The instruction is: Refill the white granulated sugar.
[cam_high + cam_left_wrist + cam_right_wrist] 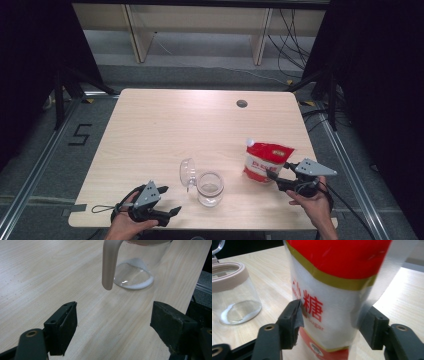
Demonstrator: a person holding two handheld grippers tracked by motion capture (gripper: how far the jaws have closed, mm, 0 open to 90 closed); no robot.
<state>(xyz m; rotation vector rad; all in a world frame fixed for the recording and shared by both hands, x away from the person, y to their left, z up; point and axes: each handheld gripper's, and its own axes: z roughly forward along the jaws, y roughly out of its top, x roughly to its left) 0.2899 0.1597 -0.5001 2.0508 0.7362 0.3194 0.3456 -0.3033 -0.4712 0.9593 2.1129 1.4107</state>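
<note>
A red-and-white sugar bag (265,160) stands upright on the right of the wooden table (165,125). My right gripper (272,175) reaches it from the near right. In the right gripper view the right gripper (332,325) has a pad against each side of the sugar bag (332,290), low on its body. A clear glass jar (210,187) with a beige rim stands near the front middle, its hinged lid (187,172) tipped open to the left. A little white powder lies in the jar (133,277). My left gripper (115,325) is open, short of the jar, nothing between its jaws.
A beige lid handle (110,262) hangs in front of the jar, just beyond my left jaws. The table's front edge runs close under both hands. A round cable hole (242,103) sits at the far right of the tabletop. Cables trail on the floor at the right.
</note>
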